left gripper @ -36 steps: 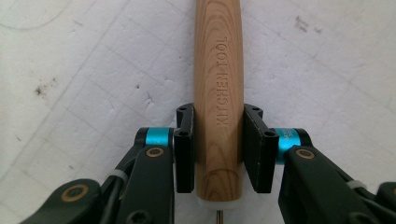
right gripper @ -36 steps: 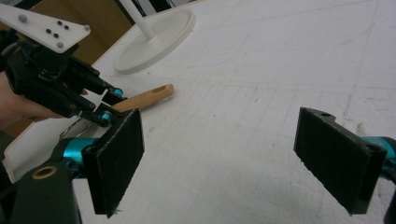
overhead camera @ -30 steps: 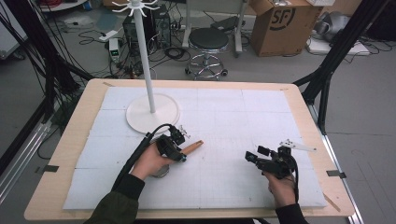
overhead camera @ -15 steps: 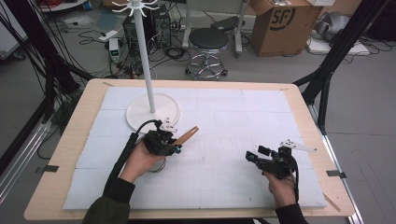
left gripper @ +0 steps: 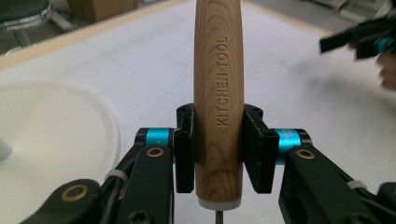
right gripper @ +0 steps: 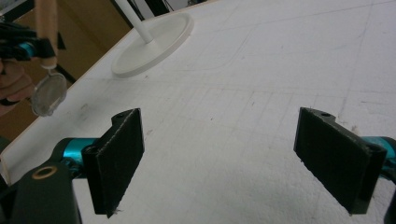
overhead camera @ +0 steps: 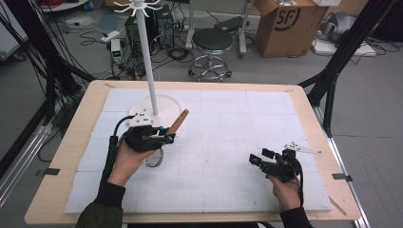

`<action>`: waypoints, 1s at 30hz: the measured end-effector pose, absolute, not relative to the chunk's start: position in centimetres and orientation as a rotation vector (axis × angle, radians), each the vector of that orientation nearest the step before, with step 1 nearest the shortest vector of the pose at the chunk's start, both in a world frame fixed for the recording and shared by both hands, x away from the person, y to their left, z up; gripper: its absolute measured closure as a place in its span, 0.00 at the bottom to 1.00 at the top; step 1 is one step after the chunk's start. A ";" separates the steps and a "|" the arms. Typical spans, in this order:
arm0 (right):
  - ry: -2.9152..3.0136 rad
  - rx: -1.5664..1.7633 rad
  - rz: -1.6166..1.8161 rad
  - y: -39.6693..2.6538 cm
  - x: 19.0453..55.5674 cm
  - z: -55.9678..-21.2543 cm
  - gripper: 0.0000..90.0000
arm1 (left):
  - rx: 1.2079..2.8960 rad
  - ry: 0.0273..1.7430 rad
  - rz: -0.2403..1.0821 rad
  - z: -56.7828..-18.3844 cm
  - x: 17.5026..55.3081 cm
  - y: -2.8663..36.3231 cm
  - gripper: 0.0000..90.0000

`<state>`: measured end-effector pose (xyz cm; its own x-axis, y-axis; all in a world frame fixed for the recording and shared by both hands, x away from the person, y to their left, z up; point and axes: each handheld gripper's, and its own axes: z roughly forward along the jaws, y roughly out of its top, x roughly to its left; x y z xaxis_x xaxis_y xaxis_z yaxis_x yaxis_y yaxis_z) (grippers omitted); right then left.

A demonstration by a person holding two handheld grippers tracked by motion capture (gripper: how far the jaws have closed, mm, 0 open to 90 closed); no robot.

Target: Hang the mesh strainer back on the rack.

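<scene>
A kitchen tool with a wooden handle (overhead camera: 177, 122) stamped "KITCHEN TOOL" (left gripper: 219, 70) is held above the white mat. My left gripper (overhead camera: 166, 135) (left gripper: 219, 144) is shut on the handle's lower part, both pads pressed against the wood. The tool's round head (right gripper: 48, 93) hangs below the handle (right gripper: 45, 23), over the mat's left side. A white hook stand (overhead camera: 148, 57) rises from its round base (overhead camera: 157, 107) just behind the left gripper. My right gripper (overhead camera: 259, 159) (right gripper: 229, 158) hovers low at the right front, open, with nothing between its pads.
A white mat (overhead camera: 228, 118) covers the wooden table (overhead camera: 66, 156). Behind the table are a black stool (overhead camera: 212, 45), a cardboard box (overhead camera: 285, 23) and floor cables. Black frame legs (overhead camera: 332, 80) stand at the right rear corner.
My left hand has risen and moved toward the stand's base, carrying the tool with it, and the handle now tilts up more steeply. The right hand has kept still.
</scene>
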<state>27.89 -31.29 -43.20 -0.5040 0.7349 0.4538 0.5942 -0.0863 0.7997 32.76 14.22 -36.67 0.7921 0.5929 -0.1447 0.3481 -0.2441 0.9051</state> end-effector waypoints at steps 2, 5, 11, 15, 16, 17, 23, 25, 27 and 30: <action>2.034 1.491 1.653 -31.2 27.9 -43.2 0.17 | 1.814 0.711 0.265 -36.2 32.7 14.7 0.76; 2.043 1.489 1.650 -31.1 27.9 -43.2 0.17 | 1.736 0.718 0.250 -35.6 32.7 15.5 0.76; 2.040 1.489 1.665 -31.1 27.8 -43.3 0.17 | 1.604 0.747 0.243 -34.2 33.0 17.5 0.76; 2.038 1.482 1.698 -31.2 27.8 -43.3 0.16 | 1.504 0.754 0.269 -32.7 33.2 18.9 0.76; 2.044 1.478 1.706 -31.1 27.9 -43.3 0.16 | 1.484 0.754 0.287 -32.2 33.3 19.2 0.76; 2.048 1.469 1.708 -31.1 27.9 -43.3 0.16 | 1.455 0.750 0.285 -31.8 33.5 19.5 0.76; 2.062 1.457 1.715 -31.0 27.9 -43.3 0.16 | 1.363 0.752 0.281 -29.3 34.6 20.9 0.76; 2.070 1.448 1.717 -31.1 28.1 -43.4 0.16 | 1.322 0.752 0.269 -28.6 35.0 21.3 0.76; 2.083 1.433 1.711 -31.1 28.3 -43.5 0.16 | 1.304 0.747 0.280 -28.1 35.2 21.7 0.76; 2.083 1.446 1.716 -31.1 28.4 -43.6 0.16 | 1.256 0.742 0.301 -27.3 35.6 22.3 0.76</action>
